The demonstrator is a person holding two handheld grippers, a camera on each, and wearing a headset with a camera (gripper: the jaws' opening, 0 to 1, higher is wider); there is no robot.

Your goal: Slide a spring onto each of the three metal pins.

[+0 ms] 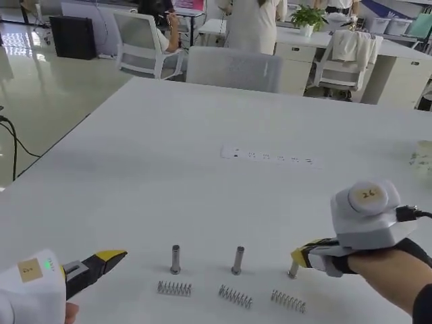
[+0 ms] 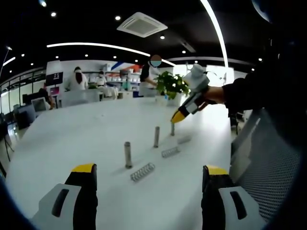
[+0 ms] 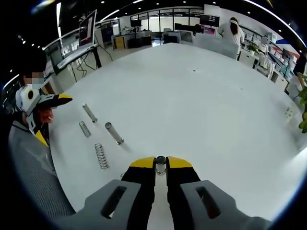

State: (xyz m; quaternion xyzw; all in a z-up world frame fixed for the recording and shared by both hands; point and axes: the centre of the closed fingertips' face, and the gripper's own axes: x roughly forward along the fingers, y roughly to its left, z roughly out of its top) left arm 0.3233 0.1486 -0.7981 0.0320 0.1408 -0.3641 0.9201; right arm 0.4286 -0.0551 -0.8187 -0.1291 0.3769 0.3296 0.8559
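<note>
1. Clamping the rightmost pin (image 3: 160,159) by its top, the right gripper (image 3: 160,164) is closed on it.
2. Left gripper (image 2: 148,168) hangs open, empty.
3. Three springs (image 1: 174,289) lie unthreaded before the pins (image 1: 175,259); next, lift one and line its coil over a pin.

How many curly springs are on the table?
3. The left spring lies before the left pin, the middle spring before the middle pin, the right spring before the right pin.

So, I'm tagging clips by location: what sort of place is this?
Probably an open-plan office: desks with monitors, office chairs and a potted plant surround the big white table, where the right gripper clamps a metal pin.
</note>
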